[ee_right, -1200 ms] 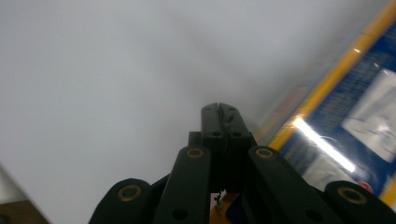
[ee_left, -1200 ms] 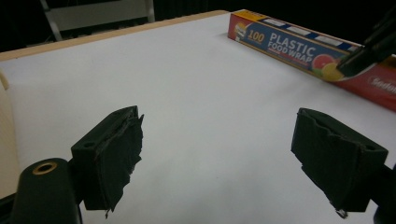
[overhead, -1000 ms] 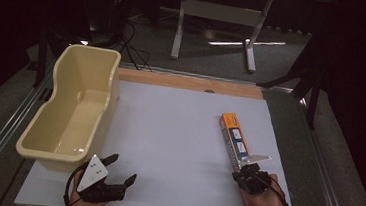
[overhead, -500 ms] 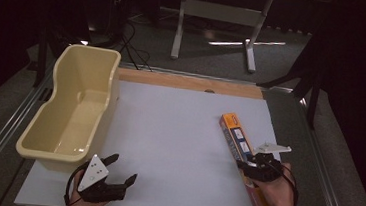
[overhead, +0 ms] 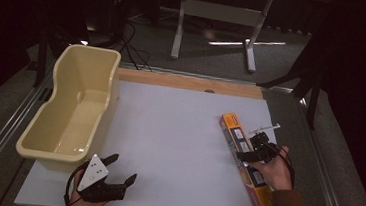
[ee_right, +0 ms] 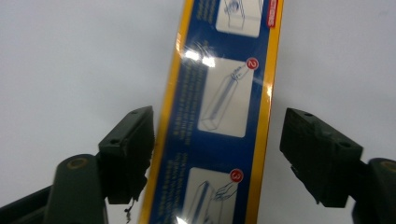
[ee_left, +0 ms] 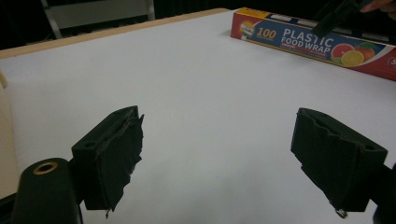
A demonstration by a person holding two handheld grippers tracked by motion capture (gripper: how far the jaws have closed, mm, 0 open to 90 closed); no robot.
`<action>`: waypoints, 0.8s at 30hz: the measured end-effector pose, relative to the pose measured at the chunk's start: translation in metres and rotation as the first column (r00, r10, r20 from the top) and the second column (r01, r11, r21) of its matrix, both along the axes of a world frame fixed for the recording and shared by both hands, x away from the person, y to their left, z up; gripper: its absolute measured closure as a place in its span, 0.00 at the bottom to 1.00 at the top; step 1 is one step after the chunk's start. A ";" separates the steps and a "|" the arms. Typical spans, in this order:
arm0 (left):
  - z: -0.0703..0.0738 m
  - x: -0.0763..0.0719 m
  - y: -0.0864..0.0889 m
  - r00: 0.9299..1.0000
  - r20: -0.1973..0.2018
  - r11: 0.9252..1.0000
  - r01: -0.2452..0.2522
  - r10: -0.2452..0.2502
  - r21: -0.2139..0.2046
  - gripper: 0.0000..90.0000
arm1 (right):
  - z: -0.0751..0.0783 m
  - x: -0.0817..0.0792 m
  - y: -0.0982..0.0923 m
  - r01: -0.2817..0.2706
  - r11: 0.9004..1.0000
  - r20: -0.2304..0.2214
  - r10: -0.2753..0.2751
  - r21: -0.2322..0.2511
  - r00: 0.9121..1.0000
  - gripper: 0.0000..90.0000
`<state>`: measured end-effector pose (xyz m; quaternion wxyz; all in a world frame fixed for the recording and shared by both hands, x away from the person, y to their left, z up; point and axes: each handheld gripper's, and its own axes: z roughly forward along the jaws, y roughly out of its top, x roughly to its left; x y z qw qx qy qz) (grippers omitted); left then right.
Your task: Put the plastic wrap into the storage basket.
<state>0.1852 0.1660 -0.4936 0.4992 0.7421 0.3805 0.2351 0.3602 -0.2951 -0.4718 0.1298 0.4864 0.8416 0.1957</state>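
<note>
A long plastic food wrap box with orange and blue sides lies on the right of the white table; its printed side and instruction panel show close up. My right gripper hangs just above the box's middle, open, one jaw on each side of the box. Near the front left edge my left gripper rests open with nothing between its jaws. A cream plastic tub stands empty at the left.
The white sheet covers most of the table, with a wooden strip along the far edge. A metal table frame and cables stand on the dark floor beyond.
My right gripper has moved forward along the box from its near end to its middle and now straddles it. The left gripper has stayed put.
</note>
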 end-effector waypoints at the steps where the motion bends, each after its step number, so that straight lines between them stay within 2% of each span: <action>1: 0.000 0.000 0.000 1.000 0.000 1.000 0.000 0.000 0.000 0.18 | -0.002 0.004 0.000 -0.005 1.000 -0.021 0.005 -0.015 1.000 0.27; 2: 0.000 0.000 0.000 1.000 -0.001 1.000 0.000 0.000 0.000 0.18 | -0.004 0.008 0.003 -0.016 1.000 -0.060 0.014 -0.027 0.998 0.27; 4: 0.000 0.000 0.000 1.000 -0.003 1.000 0.000 0.000 0.000 0.18 | -0.005 0.009 0.004 -0.021 0.999 -0.073 0.019 -0.035 0.997 0.28; 6: 0.000 0.000 0.000 1.000 -0.005 1.000 -0.001 0.001 0.002 0.18 | -0.007 0.013 0.007 -0.034 0.998 -0.127 0.027 -0.052 0.991 0.30; 9: 0.000 0.000 0.000 1.000 -0.006 1.000 -0.001 0.001 0.002 0.18 | -0.012 0.018 0.013 -0.040 0.995 -0.178 0.024 -0.087 0.984 0.32; 10: 0.000 0.000 0.000 1.000 -0.005 1.000 -0.001 0.001 0.000 0.18 | -0.016 0.021 0.016 -0.041 0.992 -0.206 0.016 -0.122 0.979 0.34; 12: 0.000 0.000 0.000 1.000 -0.005 1.000 -0.001 0.001 0.000 0.18 | -0.017 0.023 0.017 -0.040 0.991 -0.213 0.012 -0.126 0.977 0.34; 13: 0.000 0.000 0.000 1.000 -0.006 1.000 -0.001 0.001 0.000 0.18 | -0.019 0.025 0.018 -0.038 0.991 -0.232 0.007 -0.130 0.973 0.36; 17: 0.000 0.000 0.000 1.000 -0.007 1.000 0.000 0.000 0.000 0.18 | -0.018 0.028 0.017 0.000 0.992 -0.273 -0.035 -0.125 0.961 0.39; 18: 0.000 0.000 0.000 1.000 -0.006 1.000 0.000 0.000 -0.001 0.18 | -0.017 0.031 0.018 0.064 0.989 -0.308 -0.102 -0.131 0.946 0.42; 19: 0.000 0.000 0.000 1.000 -0.007 1.000 0.000 0.000 -0.001 0.18 | -0.017 0.032 0.019 0.072 0.988 -0.314 -0.112 -0.135 0.943 0.43; 21: 0.000 0.000 0.000 1.000 -0.007 1.000 0.000 0.000 -0.002 0.18 | -0.016 0.033 0.019 0.082 0.987 -0.319 -0.123 -0.138 0.940 0.43; 24: 0.000 0.000 0.000 1.000 -0.008 1.000 -0.001 0.001 -0.003 0.18 | -0.016 0.032 0.015 0.100 0.989 -0.317 -0.131 -0.112 0.939 0.44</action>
